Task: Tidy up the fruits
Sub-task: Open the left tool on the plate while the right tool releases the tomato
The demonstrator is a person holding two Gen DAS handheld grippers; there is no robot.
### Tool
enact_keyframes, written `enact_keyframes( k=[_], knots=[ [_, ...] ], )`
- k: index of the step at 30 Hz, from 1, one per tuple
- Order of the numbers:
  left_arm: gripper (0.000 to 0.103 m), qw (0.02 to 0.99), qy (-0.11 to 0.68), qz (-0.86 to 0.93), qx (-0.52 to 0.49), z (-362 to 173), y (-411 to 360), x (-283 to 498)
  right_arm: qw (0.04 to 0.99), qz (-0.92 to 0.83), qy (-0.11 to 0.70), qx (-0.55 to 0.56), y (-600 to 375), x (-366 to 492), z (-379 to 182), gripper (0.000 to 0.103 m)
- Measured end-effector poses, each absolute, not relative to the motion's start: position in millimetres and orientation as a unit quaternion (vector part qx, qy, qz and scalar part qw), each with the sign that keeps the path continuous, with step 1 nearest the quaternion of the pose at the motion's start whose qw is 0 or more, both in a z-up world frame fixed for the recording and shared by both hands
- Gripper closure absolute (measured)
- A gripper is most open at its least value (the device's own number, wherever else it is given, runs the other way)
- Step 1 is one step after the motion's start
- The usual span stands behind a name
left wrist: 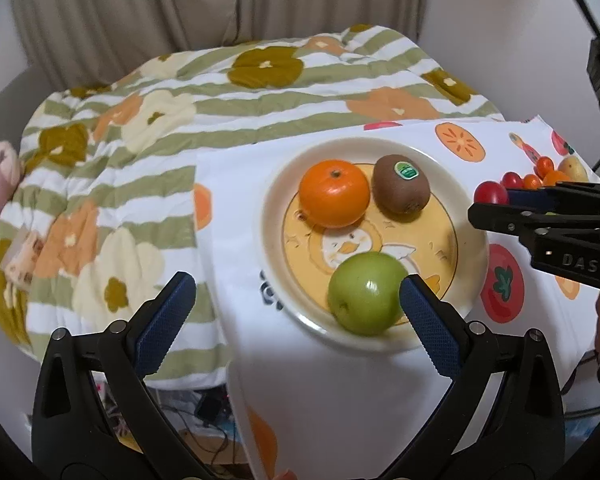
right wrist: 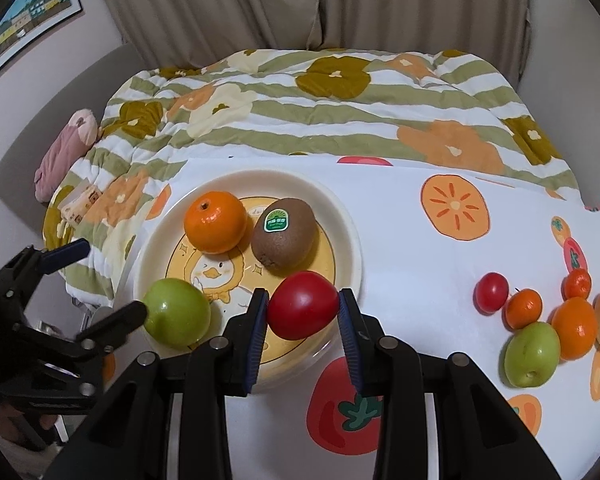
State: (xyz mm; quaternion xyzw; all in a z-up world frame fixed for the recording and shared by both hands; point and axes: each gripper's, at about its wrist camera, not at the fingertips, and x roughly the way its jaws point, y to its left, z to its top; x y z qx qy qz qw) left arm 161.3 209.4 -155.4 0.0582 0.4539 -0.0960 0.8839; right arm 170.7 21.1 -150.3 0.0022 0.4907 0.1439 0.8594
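Note:
A cream plate (left wrist: 276, 184) (right wrist: 348, 216) with a duck picture holds an orange (left wrist: 334, 194) (right wrist: 215, 222), a kiwi (left wrist: 401, 184) (right wrist: 285, 233) and a green apple (left wrist: 365, 293) (right wrist: 177, 312). My left gripper (left wrist: 296, 286) is open wide at the plate's near left edge; its right pad touches or nearly touches the green apple. My right gripper (right wrist: 303, 296) is shut on a red fruit (right wrist: 303, 306) (left wrist: 491, 193) and holds it over the plate's near right rim. Loose fruits (right wrist: 540, 320) lie on the cloth to the right.
The plate stands on a white fruit-print cloth (right wrist: 420, 240) (left wrist: 236, 184). Behind it lies a striped flowered quilt (left wrist: 140, 120) (right wrist: 300, 112). A pink soft item (right wrist: 64, 152) sits at the far left. Curtains (right wrist: 300, 8) hang at the back.

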Motion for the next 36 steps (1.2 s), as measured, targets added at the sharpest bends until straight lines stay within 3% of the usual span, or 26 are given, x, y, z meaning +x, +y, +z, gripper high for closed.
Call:
enact_keyframes(
  k=[19, 21, 23, 24, 25, 26, 36],
  knots=[
    [0.000, 0.880, 0.465, -0.089, 0.044, -162, 217, 149, 0.858, 0.161, 0.486, -0.041, 41, 182, -183, 0.070],
    [0.000, 0.880, 0.465, -0.088, 0.044, -161, 217, 149, 0.861, 0.161, 0.481, -0.037, 39, 181, -181, 0.060],
    [0.000, 0.880, 0.464, -0.087, 0.046, -161, 217, 150, 0.863, 0.177, 0.473, -0.021, 38, 179, -177, 0.035],
    [0.000, 0.881, 0.464, -0.085, 0.048, -160, 217, 149, 0.865, 0.177, 0.470, -0.020, 38, 178, -175, 0.029],
    [0.000, 0.881, 0.463, -0.084, 0.049, -160, 216, 150, 0.867, 0.173, 0.466, -0.024, 38, 177, -173, 0.015],
    [0.000, 0.881, 0.463, -0.082, 0.049, -159, 216, 149, 0.869, 0.173, 0.463, -0.030, 39, 176, -172, 0.010],
    [0.000, 0.885, 0.458, -0.065, 0.046, -145, 216, 144, 0.862, 0.180, 0.473, -0.029, 33, 168, -164, 0.009]
  ],
)
